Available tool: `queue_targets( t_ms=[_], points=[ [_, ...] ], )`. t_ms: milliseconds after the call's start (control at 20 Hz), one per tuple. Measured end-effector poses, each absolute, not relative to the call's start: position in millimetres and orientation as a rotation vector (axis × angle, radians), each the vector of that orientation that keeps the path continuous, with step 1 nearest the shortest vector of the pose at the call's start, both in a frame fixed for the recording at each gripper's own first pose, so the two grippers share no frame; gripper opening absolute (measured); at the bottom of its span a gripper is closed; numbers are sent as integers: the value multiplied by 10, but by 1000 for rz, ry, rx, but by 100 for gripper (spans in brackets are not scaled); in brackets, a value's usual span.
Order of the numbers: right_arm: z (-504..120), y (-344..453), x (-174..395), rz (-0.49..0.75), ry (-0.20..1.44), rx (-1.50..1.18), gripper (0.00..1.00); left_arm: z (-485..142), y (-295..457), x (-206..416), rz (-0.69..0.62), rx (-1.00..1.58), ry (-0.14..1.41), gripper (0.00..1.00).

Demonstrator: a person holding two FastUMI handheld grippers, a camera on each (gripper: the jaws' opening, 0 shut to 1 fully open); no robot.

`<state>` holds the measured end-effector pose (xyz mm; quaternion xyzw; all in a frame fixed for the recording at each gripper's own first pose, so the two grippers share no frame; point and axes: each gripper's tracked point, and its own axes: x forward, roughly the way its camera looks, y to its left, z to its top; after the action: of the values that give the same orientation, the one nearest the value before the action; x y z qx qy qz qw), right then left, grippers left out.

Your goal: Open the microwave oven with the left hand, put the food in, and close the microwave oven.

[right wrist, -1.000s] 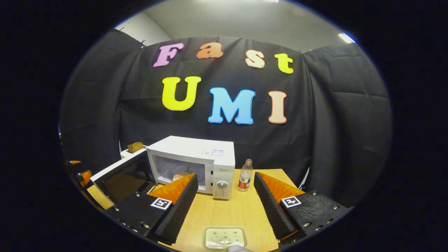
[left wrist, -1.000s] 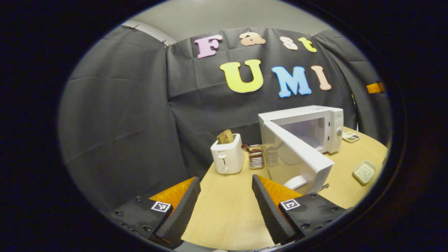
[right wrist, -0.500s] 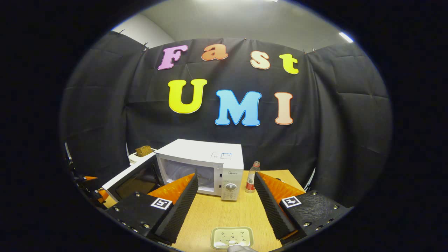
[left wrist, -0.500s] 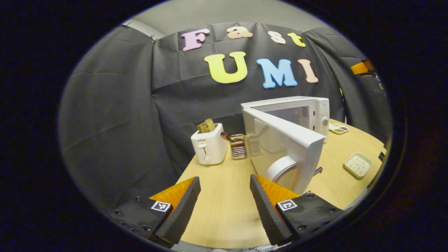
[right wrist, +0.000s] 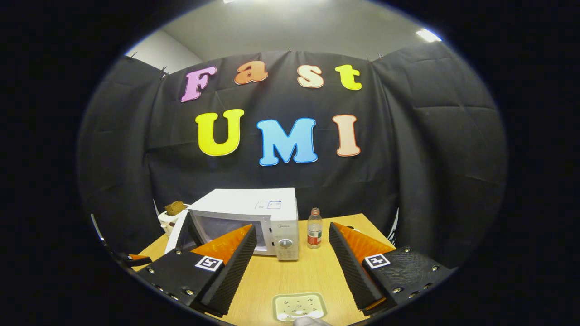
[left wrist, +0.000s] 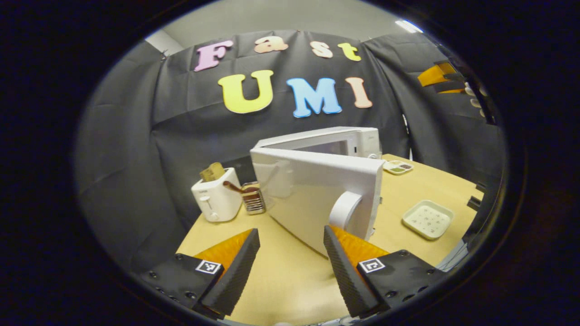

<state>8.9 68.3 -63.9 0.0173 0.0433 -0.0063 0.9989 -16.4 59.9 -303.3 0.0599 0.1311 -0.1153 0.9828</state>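
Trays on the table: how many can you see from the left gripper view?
2. An empty pale tray lies right of the microwave's door; a smaller tray with something in it lies farther back. The microwave may hide others.

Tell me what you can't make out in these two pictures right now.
- Food inside the white microwave oven: in the right gripper view, the right gripper finger covers the cavity; in the left gripper view, the white door blocks it.
- Small compartment tray's contents, left gripper view: too small.
- Pale square dish, right gripper view: cut off at the bottom edge.
- Door latch: not visible.
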Motion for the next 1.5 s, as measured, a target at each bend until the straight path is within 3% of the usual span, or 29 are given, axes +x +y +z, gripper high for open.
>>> queue_targets(
  t_ms=[200,700,1100,1500],
  points=[
    [-753,390,39,-61,121,31,98,-3022,110,51,-306,107,261,100],
    [-935,-402,-239,-217,192,48,98,-2987,-812,887,-429,132,223,100],
    [-985,-837,-385,-300,218,77,98,-2882,-1255,1654,-396,129,191,98],
    [-1059,-999,-325,-302,241,101,98,-2875,-1430,2154,-320,119,183,98]
  ],
)
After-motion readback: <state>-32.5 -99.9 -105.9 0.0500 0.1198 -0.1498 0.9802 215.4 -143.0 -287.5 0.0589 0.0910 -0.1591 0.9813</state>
